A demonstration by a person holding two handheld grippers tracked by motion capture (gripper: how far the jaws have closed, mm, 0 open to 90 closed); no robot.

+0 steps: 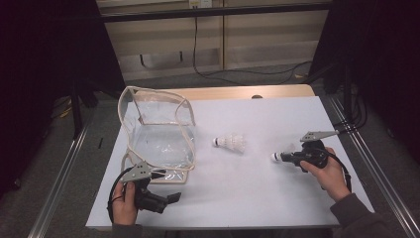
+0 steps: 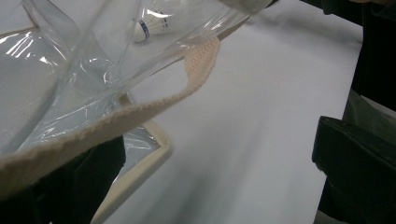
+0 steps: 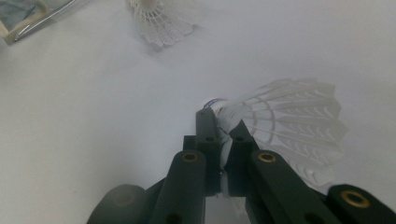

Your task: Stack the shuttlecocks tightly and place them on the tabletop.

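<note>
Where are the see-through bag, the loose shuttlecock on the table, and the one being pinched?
clear bag (image 1: pixel 158 136): high view, on its transparent front wall.
loose shuttlecock (image 1: pixel 232 142): high view, on its white feathers.
held shuttlecock (image 3: pixel 289 114): right gripper view, on its feather skirt.

White table surface, pale wood edge at the top centre of the high view. Clear plastic bag at centre left, trimmed in cream woven binding, ribbed in texture. White shuttlecock at mid-frame, feathers white, dark band at the cork. Second white shuttlecock at centre right of the right gripper view, feathers ribbed in chevron rows. Black right tool, brass-coloured rivets. Black left tool, grey plate on top. Grey floor, black curtains at both sides.
</note>
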